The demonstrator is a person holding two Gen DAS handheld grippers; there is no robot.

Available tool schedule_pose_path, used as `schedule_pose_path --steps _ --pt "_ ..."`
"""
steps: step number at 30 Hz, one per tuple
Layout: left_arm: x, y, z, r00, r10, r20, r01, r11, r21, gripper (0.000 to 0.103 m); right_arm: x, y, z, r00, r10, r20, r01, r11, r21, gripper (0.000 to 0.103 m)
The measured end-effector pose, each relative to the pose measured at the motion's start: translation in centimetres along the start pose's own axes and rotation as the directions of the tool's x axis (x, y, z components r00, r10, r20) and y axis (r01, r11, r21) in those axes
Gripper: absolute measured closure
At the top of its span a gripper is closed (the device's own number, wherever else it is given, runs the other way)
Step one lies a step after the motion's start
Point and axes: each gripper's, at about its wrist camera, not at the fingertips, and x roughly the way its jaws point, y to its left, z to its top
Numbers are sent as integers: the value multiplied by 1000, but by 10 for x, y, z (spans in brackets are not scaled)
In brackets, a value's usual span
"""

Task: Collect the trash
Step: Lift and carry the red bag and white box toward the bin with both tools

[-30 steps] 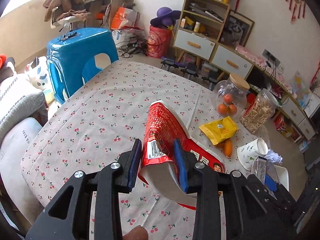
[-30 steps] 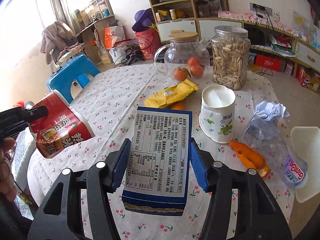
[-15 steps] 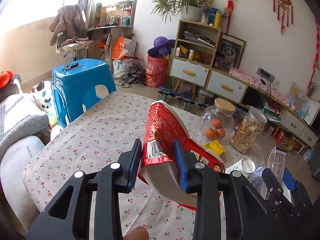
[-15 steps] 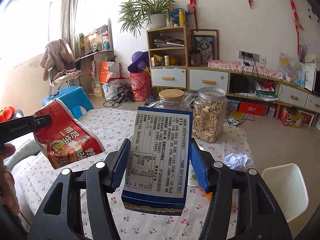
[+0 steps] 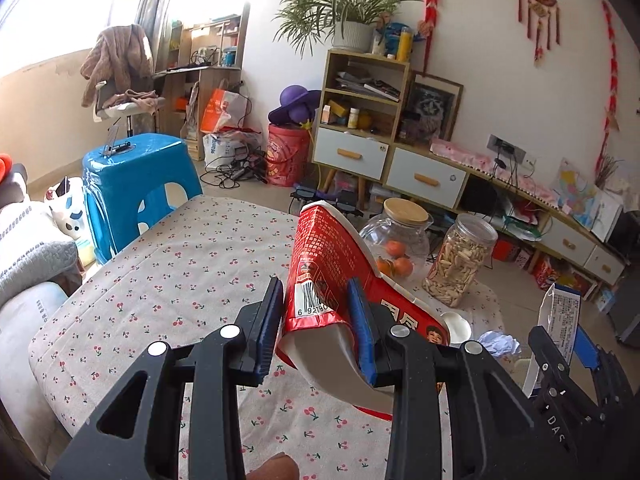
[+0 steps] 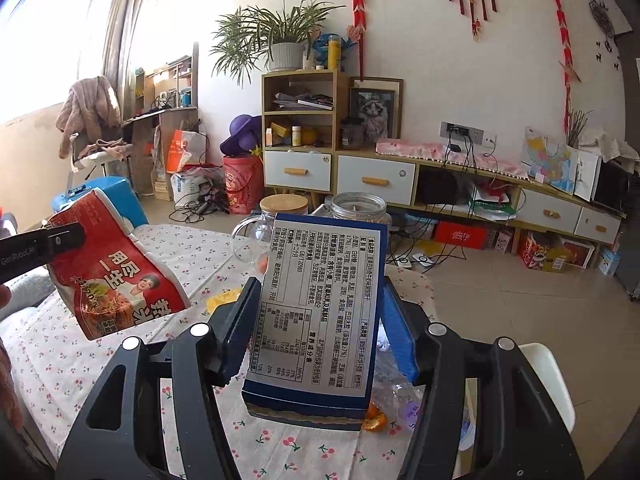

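Observation:
My left gripper is shut on a crushed red noodle cup and holds it above the cherry-print table. The cup also shows at the left of the right wrist view. My right gripper is shut on a blue carton with a white label, held upright above the table. The carton shows at the right edge of the left wrist view. Crumpled paper, a yellow wrapper and orange peel lie on the table.
A glass jar with oranges and a jar of seeds stand at the table's far side. A white cup sits near them. A blue stool stands left of the table, a white chair at right.
Both grippers have risen and tilted up with their loads, so the table sits lower in both views and more of the room shows. Neither grip has changed.

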Motion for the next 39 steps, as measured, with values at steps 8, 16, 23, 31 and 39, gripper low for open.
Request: schedule_pose_path --steps 8,16,23,31,39 --pt "0 -45 -9 997 -76 -20 76 996 38 69 -5 -37 2 998 -69 -3 69 997 34 47" --pt "0 -92 -18 988 -146 -40 149 986 73 69 -11 -83 1 989 -148 -9 149 986 77 47" --pt "-1 -135 -24 978 -198 -64 203 974 97 69 -8 -126 -3 976 -215 -40 218 968 126 47" --pt "-3 -175 -29 966 -240 -92 251 959 130 69 5 -186 -18 940 -317 -124 335 926 176 46" --pt "-1 -228 -43 951 -280 -129 301 935 188 69 17 -250 -43 880 -393 -266 460 844 276 21"
